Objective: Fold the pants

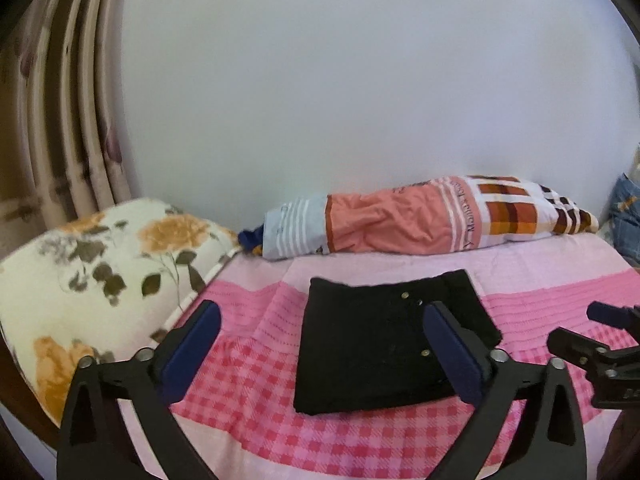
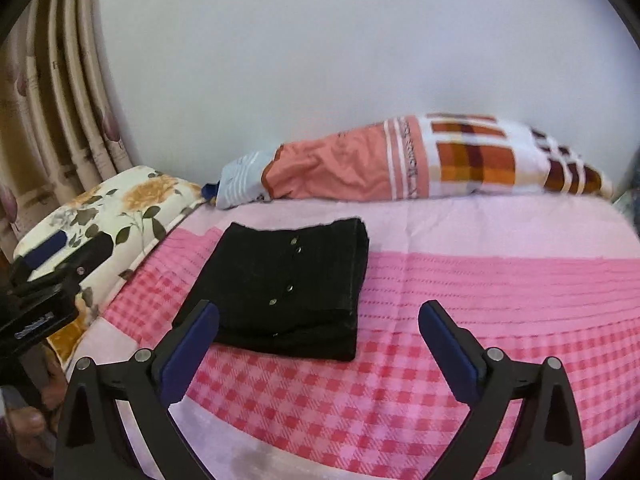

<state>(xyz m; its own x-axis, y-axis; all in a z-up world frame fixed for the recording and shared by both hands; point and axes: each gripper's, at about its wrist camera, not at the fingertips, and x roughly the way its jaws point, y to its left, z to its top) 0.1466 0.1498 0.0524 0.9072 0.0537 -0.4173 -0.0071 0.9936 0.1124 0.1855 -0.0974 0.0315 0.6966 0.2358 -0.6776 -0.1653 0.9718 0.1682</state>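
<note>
The black pants [image 2: 288, 284] lie as a compact, squared-off bundle on the pink checked bed sheet [image 2: 480, 300], near the floral pillow [image 2: 120, 208] — to my eye the fold is finished. The left gripper [image 1: 320, 344] and right gripper [image 2: 320, 344] hover above the bed with jaws wide apart and empty — a sensible stance once the cloth needs no holding.

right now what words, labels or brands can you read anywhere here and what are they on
None can be read with certainty.
Rolled bedding: a line of dark letters runs along its pink stripe, too blurred and warped to quote.
Left claw body in the right wrist view: a small white label, too blurred to read.
Curtain: faint marks near the flower print, not legible.
Black pants: only metal studs, no text.
</note>
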